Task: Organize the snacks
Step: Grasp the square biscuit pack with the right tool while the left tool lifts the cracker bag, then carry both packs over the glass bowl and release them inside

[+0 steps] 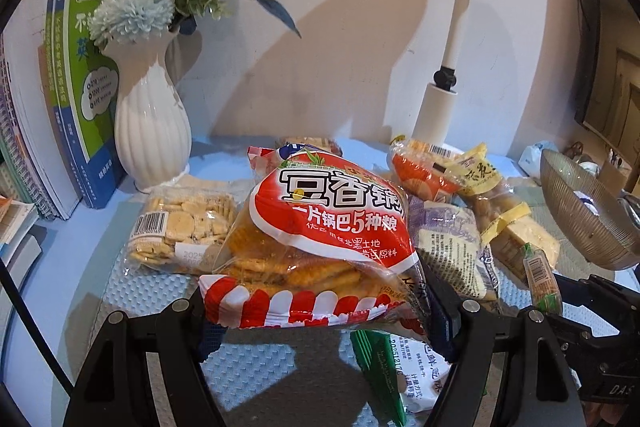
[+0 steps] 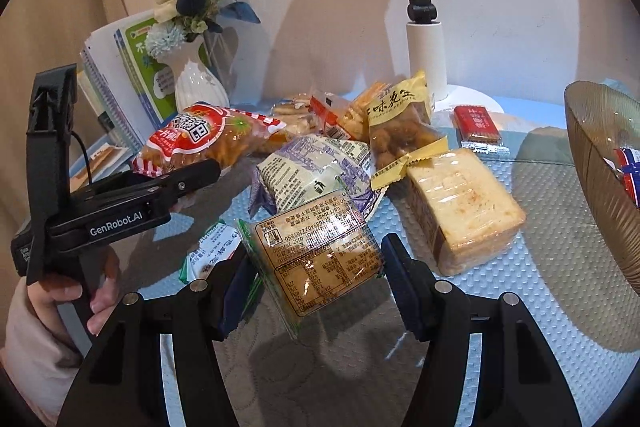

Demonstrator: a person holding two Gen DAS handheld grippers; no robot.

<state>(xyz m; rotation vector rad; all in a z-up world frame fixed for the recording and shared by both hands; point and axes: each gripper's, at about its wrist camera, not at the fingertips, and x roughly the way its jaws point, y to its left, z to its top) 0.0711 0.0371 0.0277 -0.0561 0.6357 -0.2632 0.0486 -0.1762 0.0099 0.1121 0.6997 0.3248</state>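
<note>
In the left wrist view, the left gripper (image 1: 320, 311) is clamping the bottom seam of a red and white plastic bag of crispy rice crackers (image 1: 320, 239), lifted above the blue table (image 1: 80, 267); it looks light, crinkly and fragile.

In the right wrist view, the right gripper (image 2: 316, 283) is squeezing a small clear green-edged biscuit packet (image 2: 320, 251) by both sides, held up before it; it looks slippery and brittle.
</note>
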